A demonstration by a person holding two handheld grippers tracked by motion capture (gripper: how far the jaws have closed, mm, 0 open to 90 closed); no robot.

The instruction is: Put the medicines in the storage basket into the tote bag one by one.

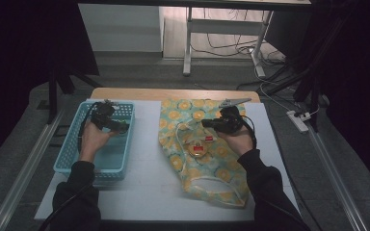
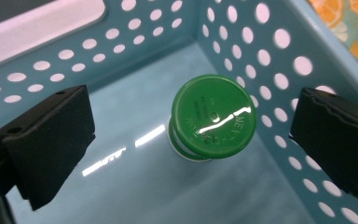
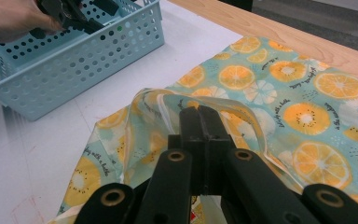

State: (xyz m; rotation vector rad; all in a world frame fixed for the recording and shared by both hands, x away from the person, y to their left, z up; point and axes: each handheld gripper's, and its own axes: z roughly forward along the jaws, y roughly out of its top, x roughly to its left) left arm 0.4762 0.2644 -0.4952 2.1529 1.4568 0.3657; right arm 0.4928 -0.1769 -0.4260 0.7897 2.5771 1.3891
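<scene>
1. High view: a person's two hands reach in from the bottom over a white board (image 1: 144, 192) on the table. The left gripper (image 1: 107, 117) is down inside a light blue perforated basket (image 1: 67, 154) at the left, and the right gripper (image 1: 218, 123) is over a citrus-print fabric bag (image 1: 217, 168) lying flat at the right.
2. Left gripper view brings out what the overhead camera leaves too dark to make out: a small bottle with a green cap (image 2: 213, 116) stands upright on the basket's floor, near a corner where two holed walls (image 2: 270, 56) meet. The cap has raised lettering, too blurred to read.
3. The left gripper's jaws are spread wide, one on each side of the green cap, and touch neither it nor the bottle.
4. Right gripper view shows the right gripper (image 3: 199, 119) with its jaws pressed together on the bag's pale handle strap (image 3: 242, 105), lifting the edge of the bag's mouth off the board. The basket (image 3: 74, 60) and the left hand (image 3: 14, 18) sit farther off at upper left.
5. High view alone shows the bag's contents: a small object with a red part (image 1: 198, 149) lies just inside the opened mouth; I cannot tell what it is.
6. A strip of wooden table (image 1: 173, 93) shows beyond the board.
</scene>
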